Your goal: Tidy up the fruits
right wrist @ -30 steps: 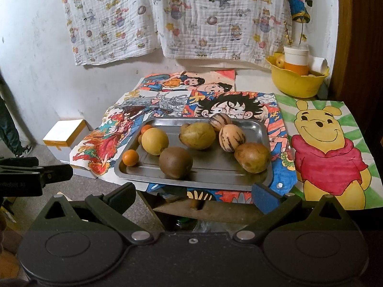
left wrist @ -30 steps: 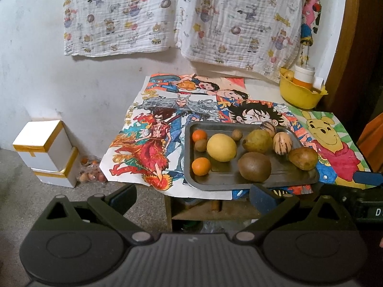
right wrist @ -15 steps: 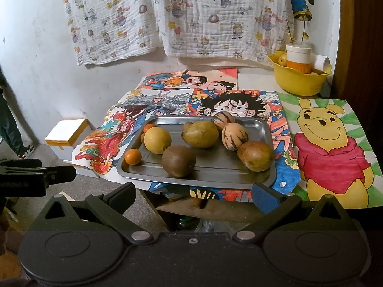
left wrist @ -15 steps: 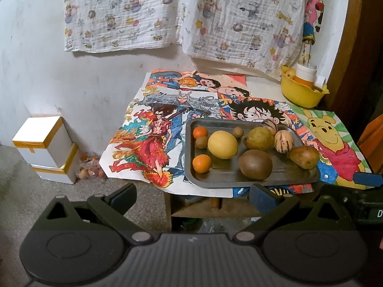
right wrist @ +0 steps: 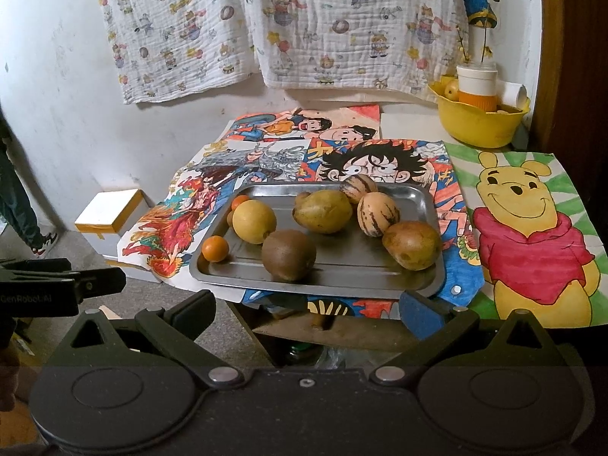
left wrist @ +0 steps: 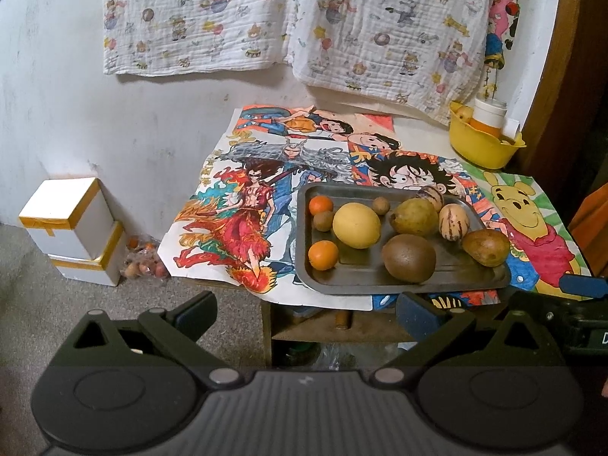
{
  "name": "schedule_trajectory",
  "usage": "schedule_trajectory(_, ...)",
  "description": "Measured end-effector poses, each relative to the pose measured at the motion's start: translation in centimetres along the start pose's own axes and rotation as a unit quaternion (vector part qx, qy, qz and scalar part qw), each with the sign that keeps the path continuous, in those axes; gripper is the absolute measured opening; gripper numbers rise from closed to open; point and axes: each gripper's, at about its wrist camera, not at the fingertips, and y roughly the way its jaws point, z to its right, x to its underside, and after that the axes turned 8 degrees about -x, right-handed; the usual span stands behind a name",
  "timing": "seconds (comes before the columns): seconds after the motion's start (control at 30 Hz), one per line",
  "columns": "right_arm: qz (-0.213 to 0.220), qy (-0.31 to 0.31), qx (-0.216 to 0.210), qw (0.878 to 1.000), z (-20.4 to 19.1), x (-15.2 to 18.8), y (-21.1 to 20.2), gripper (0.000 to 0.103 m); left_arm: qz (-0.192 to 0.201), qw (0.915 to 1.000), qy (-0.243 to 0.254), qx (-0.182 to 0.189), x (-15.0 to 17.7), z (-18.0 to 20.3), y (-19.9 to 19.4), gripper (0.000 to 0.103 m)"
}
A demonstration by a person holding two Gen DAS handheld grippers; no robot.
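Left wrist view: the fruits [left wrist: 356, 225] all lie on the metal tray [left wrist: 380, 283], loosely mixed. The left gripper [left wrist: 306, 307] and the right gripper [right wrist: 307, 306] stand wide and empty, short of the table. Whether sorting is pending or finished cannot be settled.

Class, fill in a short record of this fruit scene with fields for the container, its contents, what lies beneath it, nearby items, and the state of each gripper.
Container: metal tray, near the table's front edge
Contents: two small oranges, a big yellow fruit, a brown round fruit, two striped fruits, two yellow-brown pear-like fruits, two small brown fruits
Beneath: coloured cartoon drawings covering the table
Nearby: yellow bowl at the back right; white boxes on the floor
Left gripper: open, empty
Right gripper: open, empty
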Motion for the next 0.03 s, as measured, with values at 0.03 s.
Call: schedule_trajectory(0.03,0.000,0.000,0.000,1.000,0.07,-0.03,0.00,0.102,-0.001,1.0000,0.000,-0.001,0.02,-0.03,0.05,0.102)
